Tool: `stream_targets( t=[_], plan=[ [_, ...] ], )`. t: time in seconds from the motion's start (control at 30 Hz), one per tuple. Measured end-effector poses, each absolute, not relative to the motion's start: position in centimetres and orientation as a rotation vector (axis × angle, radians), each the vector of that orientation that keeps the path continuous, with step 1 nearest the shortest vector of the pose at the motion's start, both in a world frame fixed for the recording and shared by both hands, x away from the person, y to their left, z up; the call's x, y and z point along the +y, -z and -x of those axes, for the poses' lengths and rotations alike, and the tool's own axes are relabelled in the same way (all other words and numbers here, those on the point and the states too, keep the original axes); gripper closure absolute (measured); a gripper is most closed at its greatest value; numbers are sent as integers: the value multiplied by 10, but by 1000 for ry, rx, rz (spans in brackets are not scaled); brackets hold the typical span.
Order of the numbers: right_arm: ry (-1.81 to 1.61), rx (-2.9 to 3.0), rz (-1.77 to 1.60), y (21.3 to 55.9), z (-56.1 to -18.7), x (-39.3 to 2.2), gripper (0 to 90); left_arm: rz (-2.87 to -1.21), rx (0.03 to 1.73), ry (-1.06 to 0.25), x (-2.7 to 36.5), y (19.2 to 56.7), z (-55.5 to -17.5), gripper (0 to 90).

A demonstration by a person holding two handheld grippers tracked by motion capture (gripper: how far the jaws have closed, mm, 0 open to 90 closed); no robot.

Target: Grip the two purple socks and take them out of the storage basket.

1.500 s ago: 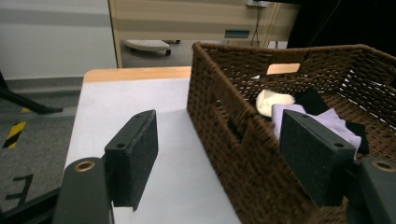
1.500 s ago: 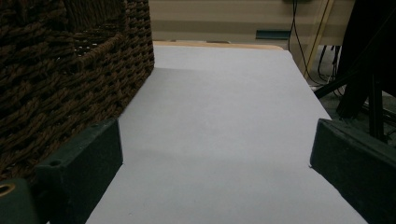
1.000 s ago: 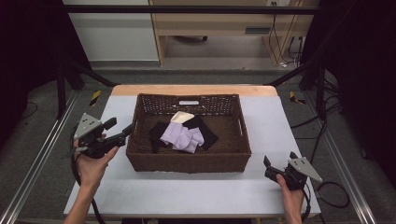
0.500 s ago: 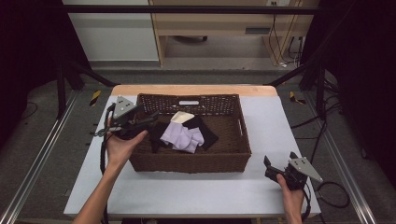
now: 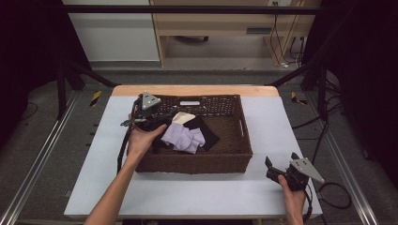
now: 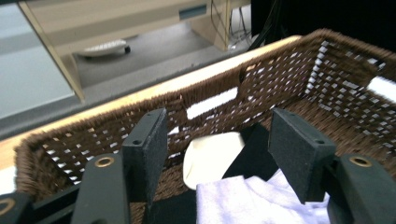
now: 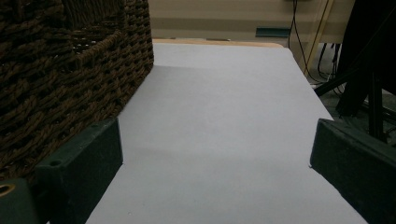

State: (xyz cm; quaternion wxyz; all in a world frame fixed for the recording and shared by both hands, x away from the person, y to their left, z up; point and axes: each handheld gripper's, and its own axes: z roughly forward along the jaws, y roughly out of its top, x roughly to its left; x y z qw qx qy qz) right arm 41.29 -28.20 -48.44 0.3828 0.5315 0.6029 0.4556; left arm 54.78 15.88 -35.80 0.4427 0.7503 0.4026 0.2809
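A brown wicker basket [image 5: 197, 161] stands mid-table and holds a lavender cloth [image 5: 185, 137], a black cloth [image 5: 209, 136] and a cream piece [image 5: 184, 117]. My left gripper [image 5: 162, 121] hangs over the basket's left rim, pointing in at the pile. In the left gripper view its jaws [image 6: 224, 140] stand open and have just been closing a little. The lavender cloth [image 6: 252, 200] and cream piece [image 6: 210, 156] lie below and beyond the pads, untouched. My right gripper [image 5: 281, 160] rests on the table right of the basket, open [image 7: 217, 154] over bare tabletop.
The white tabletop [image 5: 281, 126] has free room right of the basket and along the front. The basket's side wall [image 7: 60, 70] rises close to the right gripper's left jaw. Metal rails flank the table, and cables lie on the floor at right.
The left hand has carried its gripper from the table left of the basket rightward, over the basket's left rim. The right gripper has kept still.
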Motion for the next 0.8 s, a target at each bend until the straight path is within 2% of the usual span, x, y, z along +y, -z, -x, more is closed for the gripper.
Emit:
stream_targets(
  t=[0.3, 0.43, 0.63, 0.8],
  plan=[
    [-1162, 1538, -1356, 484, -413, -282, 28, -1952, 1038, -656, 147, 381, -563, 370],
    [-1165, 1542, -1358, 484, -413, -282, 28, -2076, 1070, -591, 141, 394, -568, 377],
    [-1161, 1543, -1353, 484, -413, -282, 28, -2145, 1094, -513, 138, 407, -574, 310],
    [-1160, 1538, -1354, 484, -413, -281, 28, -2214, 1091, -561, 134, 412, -573, 310]
  ],
)
